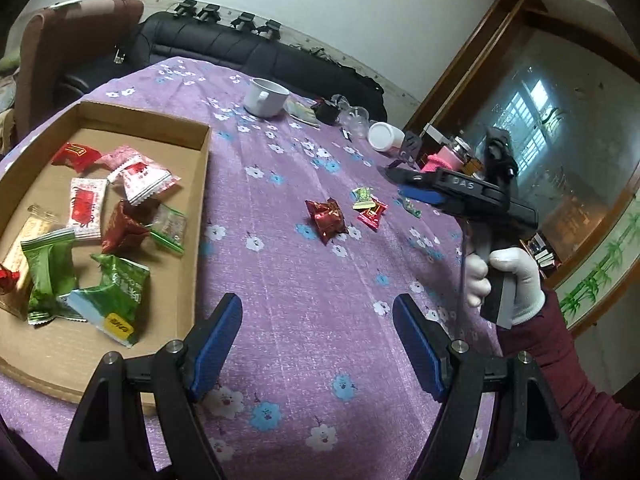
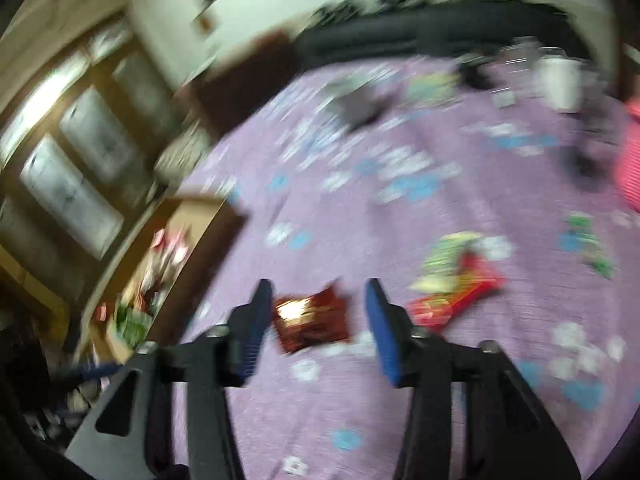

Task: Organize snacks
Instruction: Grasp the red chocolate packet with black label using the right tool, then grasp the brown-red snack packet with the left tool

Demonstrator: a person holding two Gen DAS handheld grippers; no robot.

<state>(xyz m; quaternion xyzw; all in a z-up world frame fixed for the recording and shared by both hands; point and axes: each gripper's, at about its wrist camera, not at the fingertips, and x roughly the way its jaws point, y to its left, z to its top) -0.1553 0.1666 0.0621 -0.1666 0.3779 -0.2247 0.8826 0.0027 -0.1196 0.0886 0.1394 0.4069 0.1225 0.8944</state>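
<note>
Two grippers over the purple tablecloth [image 1: 304, 280]. Left gripper [image 1: 318, 344]: jaws wide, empty, just right of the cardboard tray [image 1: 200, 184] of snacks. Right gripper [image 2: 316, 320]: jaws apart, framing a dark red snack packet [image 2: 312, 320]; contact unclear through blur.

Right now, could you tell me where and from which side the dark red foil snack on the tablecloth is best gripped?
Probably across its puffed middle, from above. The dark red foil snack lies flat and alone on the purple tablecloth; its crimped ends are thin. The right tongs already frame it, open, one finger on either side.
</note>
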